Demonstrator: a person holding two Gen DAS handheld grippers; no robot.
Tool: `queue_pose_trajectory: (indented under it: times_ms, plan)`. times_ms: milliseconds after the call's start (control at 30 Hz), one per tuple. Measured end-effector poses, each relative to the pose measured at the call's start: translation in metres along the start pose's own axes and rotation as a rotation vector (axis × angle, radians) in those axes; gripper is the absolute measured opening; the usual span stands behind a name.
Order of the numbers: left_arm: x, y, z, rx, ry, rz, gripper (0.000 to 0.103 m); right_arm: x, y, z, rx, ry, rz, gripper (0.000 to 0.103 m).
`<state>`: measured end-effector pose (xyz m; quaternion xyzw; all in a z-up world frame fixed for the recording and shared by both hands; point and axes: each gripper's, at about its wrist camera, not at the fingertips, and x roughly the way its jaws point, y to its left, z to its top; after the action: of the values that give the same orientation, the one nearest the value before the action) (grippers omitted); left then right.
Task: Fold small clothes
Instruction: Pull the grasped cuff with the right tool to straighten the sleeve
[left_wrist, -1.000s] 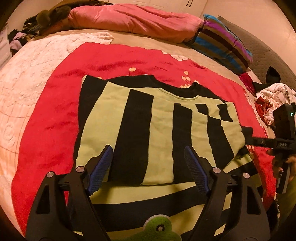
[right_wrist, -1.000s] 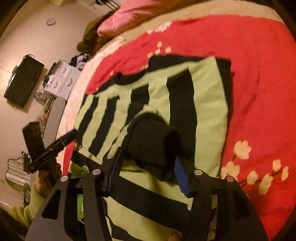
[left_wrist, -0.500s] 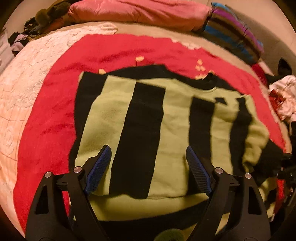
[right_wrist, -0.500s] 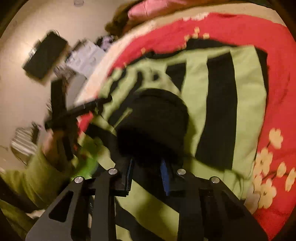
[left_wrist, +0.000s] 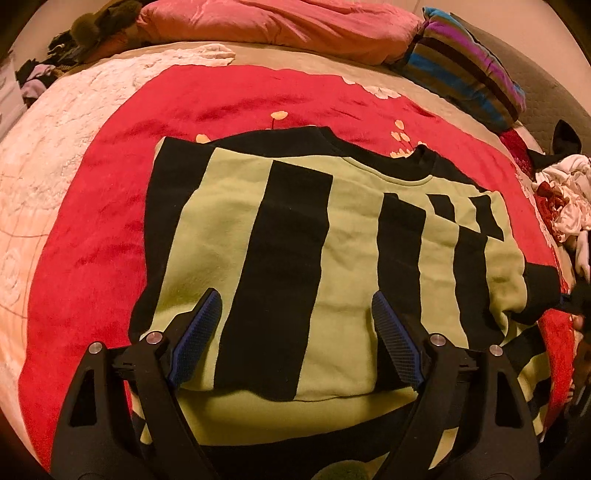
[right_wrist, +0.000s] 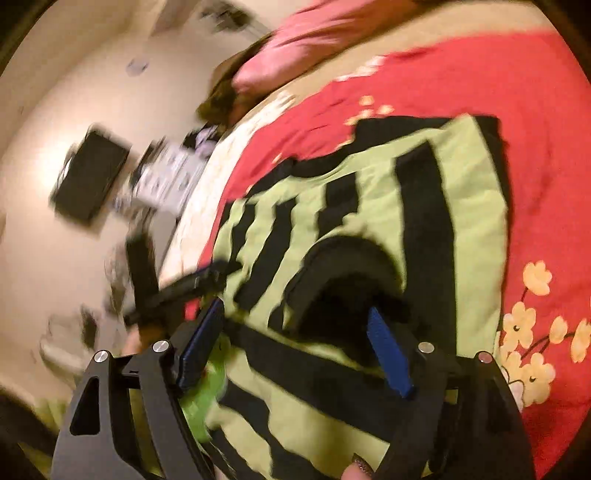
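Observation:
A green-and-black striped sweater (left_wrist: 295, 258) lies folded on a red blanket (left_wrist: 92, 240). My left gripper (left_wrist: 293, 332) is open and empty, its blue pads hovering over the sweater's near folded edge. In the right wrist view the same sweater (right_wrist: 369, 206) shows with its black cuff (right_wrist: 343, 273) curled up just ahead of my right gripper (right_wrist: 295, 343), which is open with the cuff lying loose between the pads. The view is motion-blurred. The left gripper (right_wrist: 177, 291) shows at the sweater's far side.
A pink duvet (left_wrist: 277, 22) and a striped pillow (left_wrist: 469, 70) lie at the bed's head. A heap of clothes (left_wrist: 565, 199) sits at the right edge. A cream quilt (left_wrist: 55, 147) lies left. A dark screen (right_wrist: 88, 177) hangs on the wall.
My right gripper was shut on the black cuff and has opened, letting it go on the sweater. The sleeve now lies folded across the body. The left gripper stayed open.

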<state>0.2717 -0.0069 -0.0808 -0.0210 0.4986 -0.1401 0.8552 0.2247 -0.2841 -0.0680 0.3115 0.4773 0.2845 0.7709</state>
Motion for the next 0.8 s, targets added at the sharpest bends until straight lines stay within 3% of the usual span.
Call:
queue_pose_trajectory:
  times_ms: [67,133,200,233,433,500,567,633,733,800]
  plan:
    - [-0.001,0.0,0.0,-0.002,-0.002,-0.002,0.076,-0.001,-0.016,0.005,0.118,-0.036,0.039,0.075]
    - [-0.001,0.002,-0.001,-0.008,-0.003,-0.007,0.076,0.0,-0.027,0.007,0.182,-0.054,0.072,0.054]
    - [0.0,0.003,0.0,-0.014,-0.006,-0.01,0.076,0.002,-0.029,0.007,0.187,-0.052,0.037,0.011]
    - [0.0,0.003,0.0,-0.016,-0.007,-0.01,0.076,0.002,-0.028,0.006,0.178,-0.049,0.017,0.002]
    - [-0.008,0.003,-0.001,-0.046,-0.027,-0.022,0.076,-0.037,0.002,0.016,0.019,-0.139,-0.068,0.002]
    - [-0.011,0.001,-0.001,-0.051,-0.035,-0.03,0.076,-0.041,0.012,0.027,-0.057,-0.143,-0.15,0.002]
    - [-0.008,-0.002,-0.002,-0.044,-0.032,-0.016,0.076,-0.029,0.017,0.037,-0.135,-0.096,-0.29,0.002]
    - [-0.003,-0.004,-0.004,-0.031,-0.024,0.005,0.076,-0.01,0.01,0.042,-0.132,-0.041,-0.367,0.002]
    - [0.002,-0.005,-0.004,-0.005,-0.017,0.021,0.076,0.013,-0.006,0.038,-0.122,0.008,-0.42,0.006]
    - [0.001,-0.005,-0.004,0.007,-0.013,0.02,0.076,0.013,-0.021,0.032,-0.078,-0.001,-0.386,0.01]
